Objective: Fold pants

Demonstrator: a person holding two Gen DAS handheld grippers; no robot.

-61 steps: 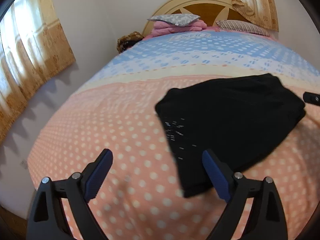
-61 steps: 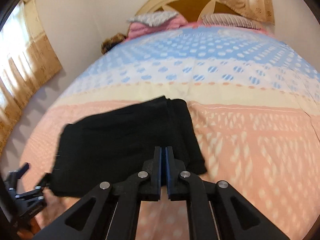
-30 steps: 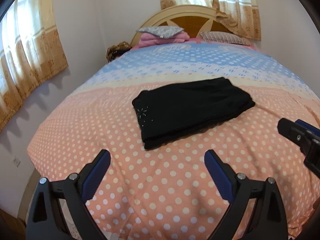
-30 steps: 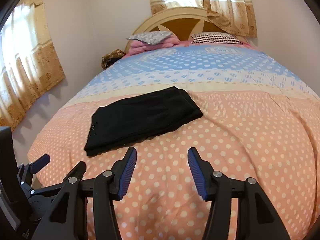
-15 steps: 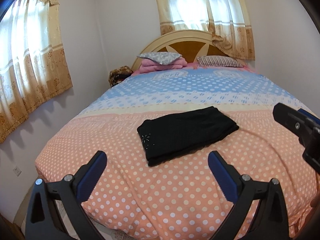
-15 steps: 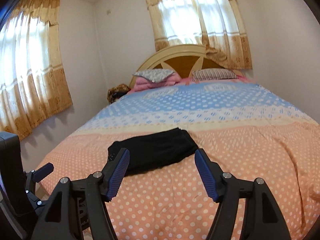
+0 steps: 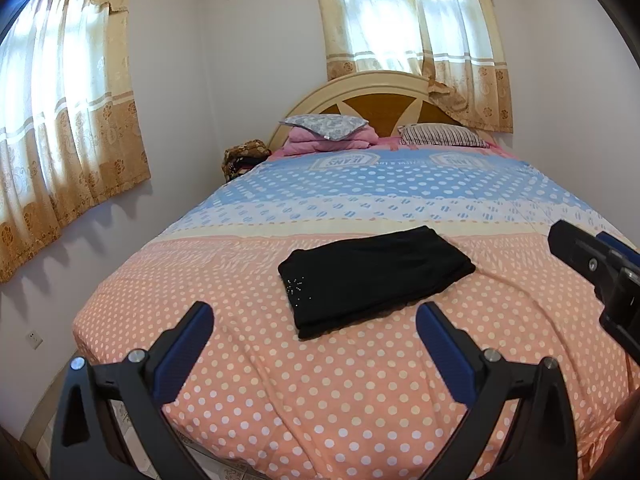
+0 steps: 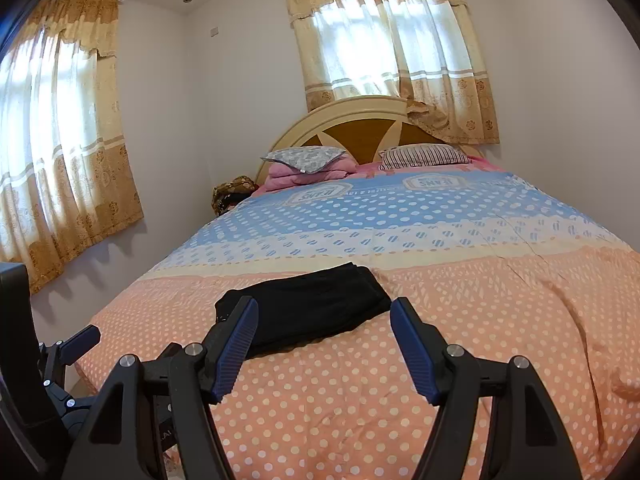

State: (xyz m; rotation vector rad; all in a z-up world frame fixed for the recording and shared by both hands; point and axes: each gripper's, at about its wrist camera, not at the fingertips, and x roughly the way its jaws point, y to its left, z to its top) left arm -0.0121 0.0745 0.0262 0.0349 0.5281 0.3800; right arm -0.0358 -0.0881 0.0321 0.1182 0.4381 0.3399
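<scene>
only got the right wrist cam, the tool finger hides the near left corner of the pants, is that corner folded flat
Observer: Yes. In the left wrist view the black pants show whole, a flat folded rectangle on the dotted bedspread, and that corner lies square, with small sparkly studs on it.
Operator: is the left tool holding anything, i only see one tip of it
Observer: No. The left tool is wide open, its jaws have just been opening, and nothing is gripped. It is held back from the pants.
</scene>
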